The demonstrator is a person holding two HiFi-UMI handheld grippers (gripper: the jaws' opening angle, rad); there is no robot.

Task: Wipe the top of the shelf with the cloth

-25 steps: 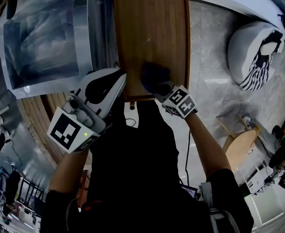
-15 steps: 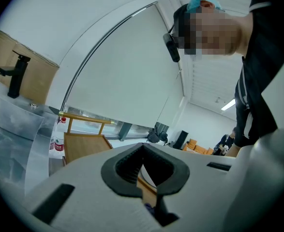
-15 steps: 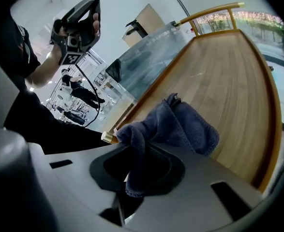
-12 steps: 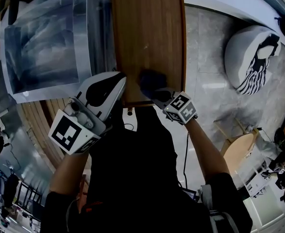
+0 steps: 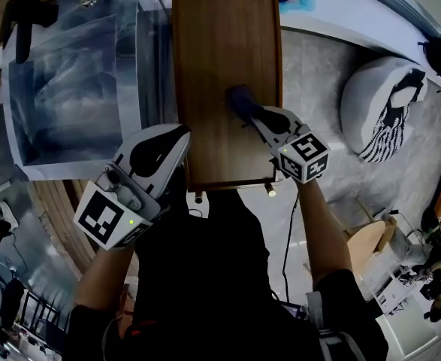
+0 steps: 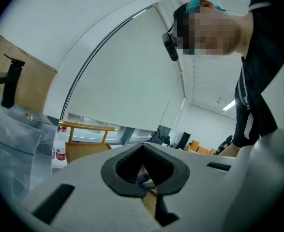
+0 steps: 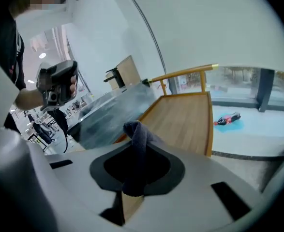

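With my right gripper (image 5: 249, 113) pinching the dark cloth (image 5: 239, 96) on the middle of the shelf top (image 5: 220, 28) and my left gripper (image 5: 181, 134) pressed together, empty, by its left edge, I judge the wipe under way, the far half likely left.

Grey tiled floor (image 5: 310, 74) holds a pale beanbag (image 5: 366, 89).

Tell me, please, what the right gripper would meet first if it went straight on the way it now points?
Probably the shelf top: the right gripper, shut on the cloth, points low along bare wood toward the far rail; depth is unclear.
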